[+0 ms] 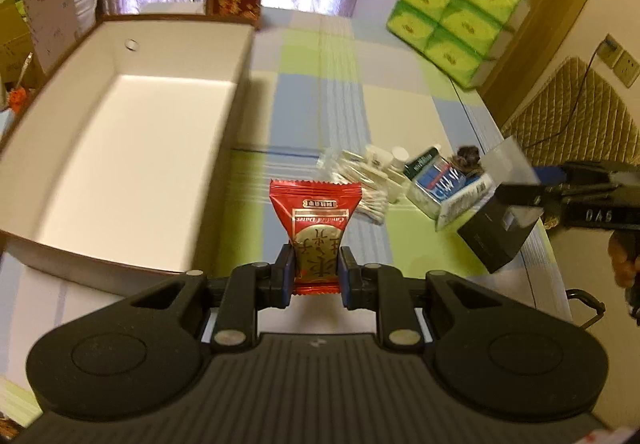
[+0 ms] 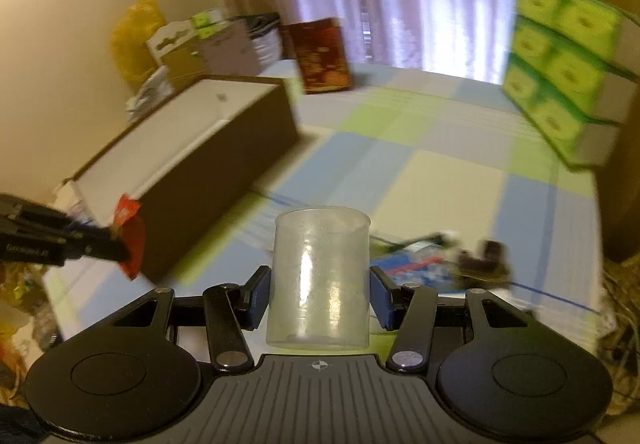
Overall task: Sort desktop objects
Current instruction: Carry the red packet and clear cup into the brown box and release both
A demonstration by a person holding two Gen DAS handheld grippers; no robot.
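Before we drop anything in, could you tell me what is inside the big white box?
The white box shows only a bare white floor and walls, with a small round hole in the far wall. Its near corner is hidden behind the rim.

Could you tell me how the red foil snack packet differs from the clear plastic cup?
The red foil snack packet is opaque, flat and printed; the clear plastic cup is see-through, round and plain. The packet is pinched tight; the cup fills wider-set jaws. Each sits in a hand-held gripper above the table.
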